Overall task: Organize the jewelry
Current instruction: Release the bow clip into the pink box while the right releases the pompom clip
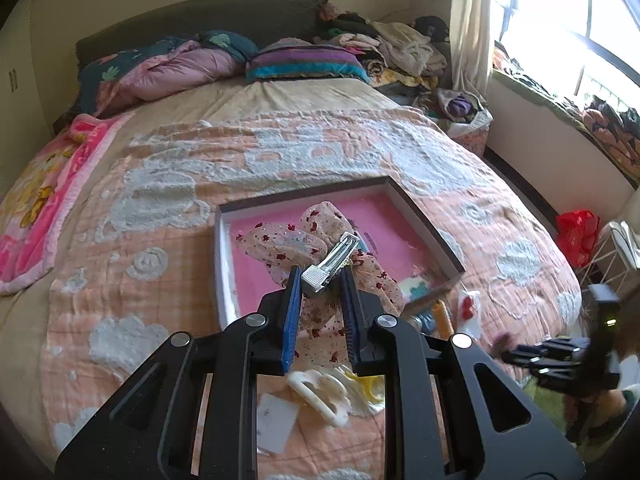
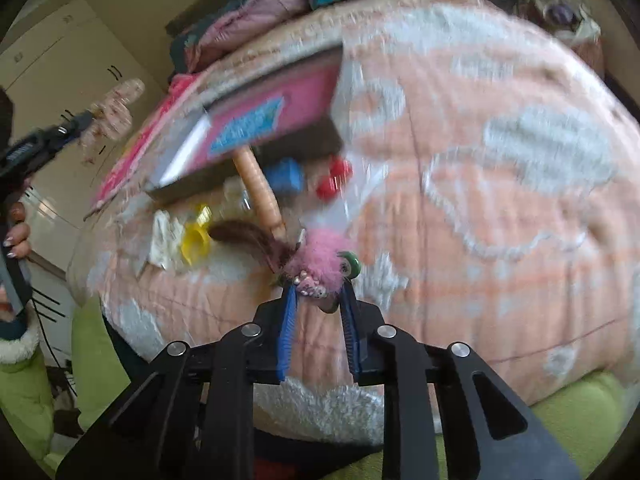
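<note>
The left gripper [image 1: 320,284] pinches a sheer bow hair clip [image 1: 316,240] dotted with dark red, its jaws pressed against the silver metal clip [image 1: 332,262] that sticks up between the blue pads, while the gauzy loops fan out ahead of the jaws and hang down behind them. Just beyond the fingertips lies the shallow box [image 1: 424,216] with a pink lining and dark rim, resting on the peach quilt [image 1: 160,208]. Below the jaws, close to the gripper body, sit a white plastic clip [image 1: 320,394] and a yellow piece [image 1: 368,386] on the quilt. To the right of the jaws, past the box's near corner, stand an orange ribbed stick [image 1: 442,314] and a small clear bag with red beads [image 1: 467,306]. The right gripper [image 2: 318,292] closes on a pink fluffy hair piece [image 2: 320,252] with a green round bit and pearly beads at its tips, a brown feathery tuft [image 2: 244,232] trailing left of the jaws. Ahead of these jaws the view is blurred: the orange stick, a blue item [image 2: 286,176], two red beads [image 2: 334,180] and the box appear.
</note>
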{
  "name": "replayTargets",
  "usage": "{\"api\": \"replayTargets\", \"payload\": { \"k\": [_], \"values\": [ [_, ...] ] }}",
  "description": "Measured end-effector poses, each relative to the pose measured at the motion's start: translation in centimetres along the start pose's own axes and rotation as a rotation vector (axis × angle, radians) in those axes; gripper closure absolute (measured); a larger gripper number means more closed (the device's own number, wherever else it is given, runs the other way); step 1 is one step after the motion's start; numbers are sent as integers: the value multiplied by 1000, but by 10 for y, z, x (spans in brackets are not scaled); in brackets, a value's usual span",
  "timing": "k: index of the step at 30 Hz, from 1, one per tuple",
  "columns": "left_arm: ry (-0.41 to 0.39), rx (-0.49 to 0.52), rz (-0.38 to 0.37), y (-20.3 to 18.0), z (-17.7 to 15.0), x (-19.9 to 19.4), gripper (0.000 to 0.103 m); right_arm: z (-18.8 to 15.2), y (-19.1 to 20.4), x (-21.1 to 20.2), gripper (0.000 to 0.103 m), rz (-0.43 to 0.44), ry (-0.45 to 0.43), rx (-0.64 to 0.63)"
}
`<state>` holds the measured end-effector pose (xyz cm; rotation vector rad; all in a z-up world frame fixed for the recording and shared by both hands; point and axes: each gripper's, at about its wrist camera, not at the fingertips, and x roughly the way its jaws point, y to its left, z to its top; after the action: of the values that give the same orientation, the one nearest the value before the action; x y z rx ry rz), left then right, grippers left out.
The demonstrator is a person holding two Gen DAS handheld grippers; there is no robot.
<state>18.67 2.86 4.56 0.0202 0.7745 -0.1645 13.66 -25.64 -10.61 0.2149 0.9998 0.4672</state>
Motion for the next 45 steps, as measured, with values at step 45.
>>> {"api": "replayTargets", "payload": {
  "k": [45],
  "values": [
    [142, -55, 31, 30, -22, 99, 90, 144, 53, 96, 78, -82, 8, -71]
  ]
}}
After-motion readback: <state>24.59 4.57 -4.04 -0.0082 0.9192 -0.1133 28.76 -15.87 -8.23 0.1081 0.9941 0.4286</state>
